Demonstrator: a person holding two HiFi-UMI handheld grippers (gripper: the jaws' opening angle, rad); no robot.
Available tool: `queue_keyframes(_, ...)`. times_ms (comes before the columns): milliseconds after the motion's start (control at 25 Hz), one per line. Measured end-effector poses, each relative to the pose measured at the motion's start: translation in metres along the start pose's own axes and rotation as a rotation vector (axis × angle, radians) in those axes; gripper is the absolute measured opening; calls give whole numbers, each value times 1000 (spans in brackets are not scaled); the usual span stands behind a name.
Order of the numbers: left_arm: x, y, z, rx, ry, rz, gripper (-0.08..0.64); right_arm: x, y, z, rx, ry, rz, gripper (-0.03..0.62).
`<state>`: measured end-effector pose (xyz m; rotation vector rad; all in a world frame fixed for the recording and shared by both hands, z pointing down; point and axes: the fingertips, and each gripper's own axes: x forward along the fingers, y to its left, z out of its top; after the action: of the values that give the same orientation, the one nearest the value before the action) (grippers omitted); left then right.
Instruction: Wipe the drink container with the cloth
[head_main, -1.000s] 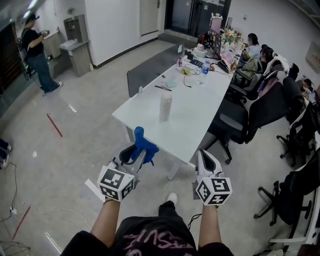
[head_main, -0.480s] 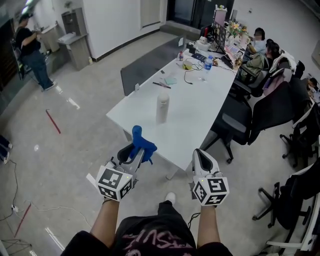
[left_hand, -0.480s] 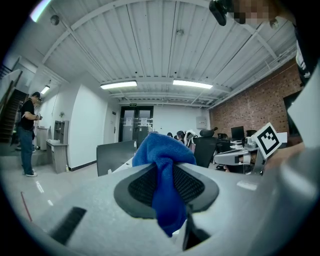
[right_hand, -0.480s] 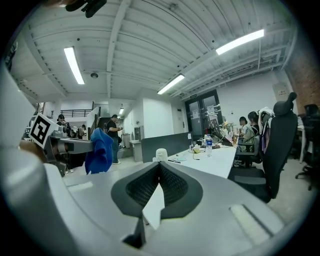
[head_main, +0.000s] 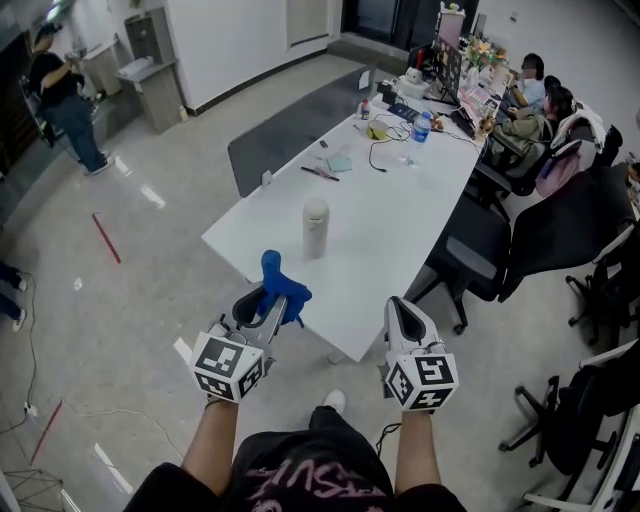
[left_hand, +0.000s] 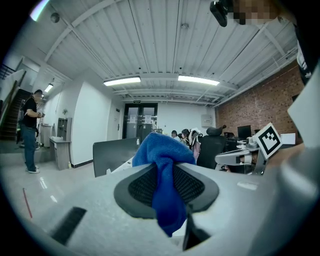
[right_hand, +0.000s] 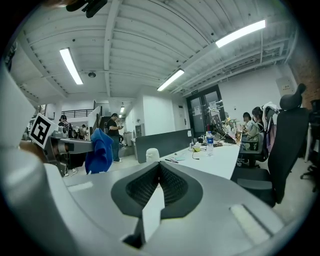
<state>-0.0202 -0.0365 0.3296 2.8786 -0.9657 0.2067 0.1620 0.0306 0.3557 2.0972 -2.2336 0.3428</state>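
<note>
A pale, upright drink container (head_main: 316, 227) stands near the close end of the long white table (head_main: 390, 230); its rounded top (right_hand: 151, 154) peeks over my right gripper in the right gripper view. My left gripper (head_main: 273, 297) is shut on a blue cloth (head_main: 280, 288), which bunches up between the jaws and hangs down (left_hand: 165, 185). My right gripper (head_main: 402, 311) is shut with nothing in it (right_hand: 159, 172). Both grippers are held in the air short of the table's close corner, apart from the container. The cloth (right_hand: 100, 151) also shows at the left of the right gripper view.
The table's far end holds a water bottle (head_main: 421, 127), cables, papers and monitors. Black office chairs (head_main: 474, 245) line its right side, where people sit. A grey partition (head_main: 300, 120) stands to the left of the table. A person (head_main: 62, 97) stands far left.
Both grippers have moved closer to the table; the container and the table's corner now sit nearer and lower in the head view. The cloth stays clamped in the left gripper.
</note>
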Motion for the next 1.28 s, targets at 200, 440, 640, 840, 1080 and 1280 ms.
queue_keyframes(200, 32, 2, 0, -9, 9, 27, 95, 21, -29, 3, -2, 10, 21, 6)
queue_keyframes(440, 62, 6, 1, -17, 17, 69, 95, 47, -54, 7, -3, 22, 61, 6)
queue_keyframes(640, 73, 8, -2, -20, 21, 103, 95, 63, -63, 7, -7, 24, 96, 6)
queue_keyframes(840, 75, 10, -1, -15, 24, 128, 95, 73, -66, 10, -3, 22, 125, 6)
queue_keyframes(1080, 74, 9, -4, -11, 37, 148, 95, 78, -65, 7, -1, 27, 151, 6)
queue_keyframes(1280, 76, 6, -2, -5, 35, 148, 95, 79, -63, 7, 0, 30, 162, 6)
